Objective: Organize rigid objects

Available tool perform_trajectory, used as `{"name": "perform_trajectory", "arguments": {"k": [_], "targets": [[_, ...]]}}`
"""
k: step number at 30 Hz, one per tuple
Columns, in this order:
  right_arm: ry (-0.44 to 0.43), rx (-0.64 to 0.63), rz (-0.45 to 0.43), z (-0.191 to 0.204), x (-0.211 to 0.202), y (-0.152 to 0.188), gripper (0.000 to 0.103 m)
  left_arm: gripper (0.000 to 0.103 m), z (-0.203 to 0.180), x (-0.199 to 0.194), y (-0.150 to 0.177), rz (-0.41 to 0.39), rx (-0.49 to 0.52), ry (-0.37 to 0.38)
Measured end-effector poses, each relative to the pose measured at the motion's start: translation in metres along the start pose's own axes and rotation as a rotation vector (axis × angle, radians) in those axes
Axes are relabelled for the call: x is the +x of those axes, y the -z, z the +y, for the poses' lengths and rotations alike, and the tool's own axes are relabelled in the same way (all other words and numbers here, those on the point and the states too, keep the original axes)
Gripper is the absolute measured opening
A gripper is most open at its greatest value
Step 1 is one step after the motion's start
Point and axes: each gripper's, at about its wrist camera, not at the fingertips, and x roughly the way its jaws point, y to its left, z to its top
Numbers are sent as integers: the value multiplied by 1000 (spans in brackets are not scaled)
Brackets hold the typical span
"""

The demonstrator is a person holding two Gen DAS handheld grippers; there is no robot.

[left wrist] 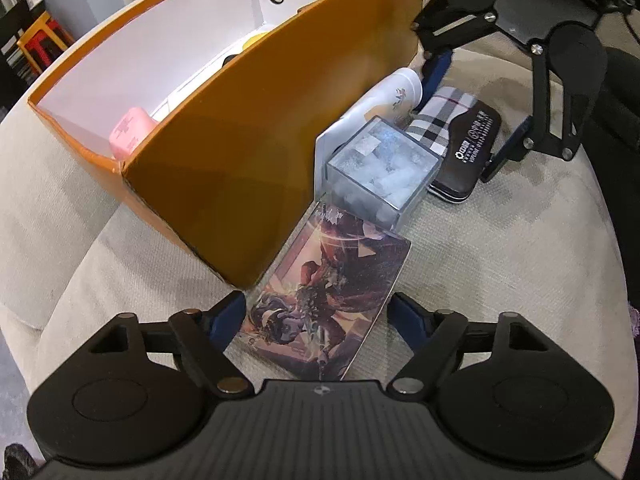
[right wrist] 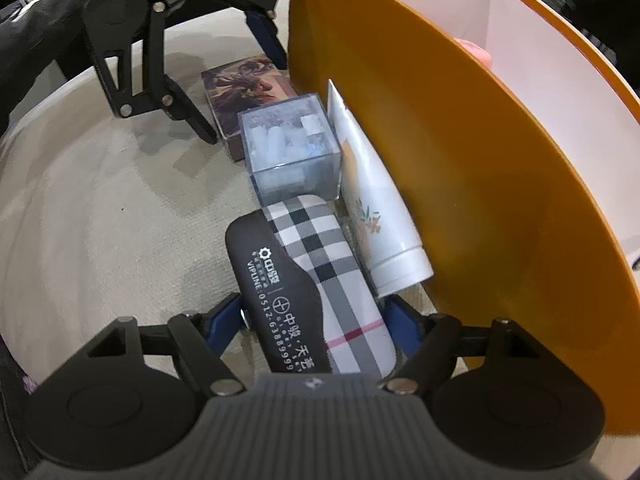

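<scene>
A row of objects lies on a beige cushion beside an orange box (left wrist: 224,160). Nearest my left gripper (left wrist: 318,312) is a flat box with printed artwork (left wrist: 328,300); the open jaws straddle its near end. Behind it sit a clear plastic cube (left wrist: 380,164), a white tube (left wrist: 384,100), a plaid case (left wrist: 440,116) and a black case (left wrist: 468,152). My right gripper (right wrist: 316,320) is open, its jaws on either side of the black case (right wrist: 276,292) and plaid case (right wrist: 336,280). The white tube (right wrist: 380,232) leans on the orange box (right wrist: 460,200).
The orange box holds a pink item (left wrist: 130,132) and a yellow thing at its far end. The beige cushion (left wrist: 500,260) extends right of the row. A red stool (left wrist: 40,36) stands in the far left background.
</scene>
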Motion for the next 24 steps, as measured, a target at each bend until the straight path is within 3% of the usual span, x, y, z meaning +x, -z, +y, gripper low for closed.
{"name": "perform_trajectory", "arguments": {"k": [7,12,19,24], "targets": [[18,68,61,22,-1,-3,76,87,-24,-8,12,29,6,-2],[48,137,90,47,-1,1,77,85,-44,-9,28,36,-86,14],[40,91,67,64,-3,5,79,88,-56,-10,42,-137,-212,-137],[20,101,-27,55,-12,17,78,91,-54,-4,38,-191,-264,-144]]}}
